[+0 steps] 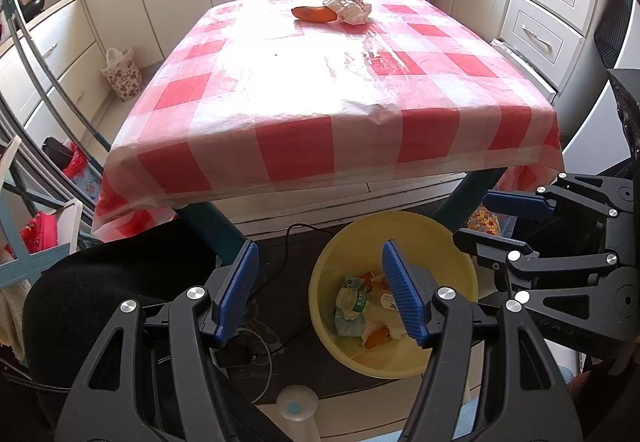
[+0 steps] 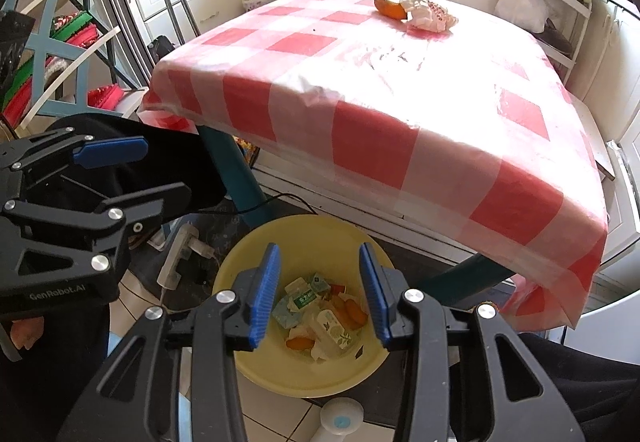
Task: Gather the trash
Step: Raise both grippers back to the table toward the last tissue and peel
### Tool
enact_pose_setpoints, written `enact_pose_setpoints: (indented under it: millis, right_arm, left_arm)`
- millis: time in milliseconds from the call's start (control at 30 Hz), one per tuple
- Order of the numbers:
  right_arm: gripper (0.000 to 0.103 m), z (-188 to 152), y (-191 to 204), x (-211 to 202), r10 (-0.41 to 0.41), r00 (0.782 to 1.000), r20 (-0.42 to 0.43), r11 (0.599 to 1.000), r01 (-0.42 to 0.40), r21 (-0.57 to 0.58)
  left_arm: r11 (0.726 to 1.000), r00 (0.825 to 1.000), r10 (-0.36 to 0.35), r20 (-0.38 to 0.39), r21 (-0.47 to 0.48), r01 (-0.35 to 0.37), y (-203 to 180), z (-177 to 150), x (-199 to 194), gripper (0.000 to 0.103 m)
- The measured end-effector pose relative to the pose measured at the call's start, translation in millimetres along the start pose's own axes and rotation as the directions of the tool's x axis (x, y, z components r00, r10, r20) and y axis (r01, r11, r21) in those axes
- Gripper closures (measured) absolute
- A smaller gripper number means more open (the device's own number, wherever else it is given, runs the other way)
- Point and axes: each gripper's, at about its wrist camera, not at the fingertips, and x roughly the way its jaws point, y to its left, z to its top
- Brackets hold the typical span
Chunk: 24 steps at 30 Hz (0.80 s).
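A yellow bowl (image 1: 352, 238) (image 2: 308, 230) sits on the floor in front of the table and holds small cartons and orange peel pieces (image 2: 320, 314). My left gripper (image 1: 320, 254) hangs open beside and over the bowl's left rim, with nothing between its blue pads. Directly above the bowl, my right gripper (image 2: 320, 254) is open and empty; it also shows at the right of the left wrist view, right gripper (image 1: 472, 217). On the far part of the red-checked table (image 1: 320, 102) lie an orange peel (image 1: 314, 14) (image 2: 390, 8) and a crumpled wrapper (image 1: 350, 8) (image 2: 428, 14), touching.
A black chair seat (image 1: 100, 282) is at the lower left, with a cable and a power strip (image 2: 180, 254) on the floor by the teal table leg (image 2: 236, 170). A white round cap (image 1: 296, 406) stands near the bowl. Cabinets surround the table; a floral bag (image 1: 122, 74) stands left.
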Motion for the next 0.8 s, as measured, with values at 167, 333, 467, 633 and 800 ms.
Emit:
enact_pose_setpoints:
  millis: [167,333,467,633,800]
  right_arm:
    - [0.062,1,1,-5,0.003,1.000,0.027,1.000,-0.003,-0.001]
    - [0.062,5,3,-21,-0.003,0.994,0.111,1.000,0.004,-0.011]
    - [0.059,10,1,-32,-0.014,0.984,0.176,1.000,0.016,-0.008]
    - [0.059,16,-8,-38,-0.023,0.976,0.215,1.000,0.018,0.024]
    - [0.057,18,-14,-43,-0.033,0.970,0.240,0.998,0.019,0.059]
  left_arm:
    - [1.000,1.000,0.001,0.006,0.000,-0.001,1,1,-1,0.041]
    - [1.000,1.000,0.000,0.026,-0.008,0.000,4,4,-5,0.040]
    - [1.000,0.999,0.006,0.044,-0.019,-0.005,7,10,-8,0.038]
    - [1.000,0.998,0.018,0.054,-0.017,-0.017,7,14,-7,0.037]
    - [1.000,0.998,0.017,0.065,-0.022,-0.015,8,19,-7,0.036]
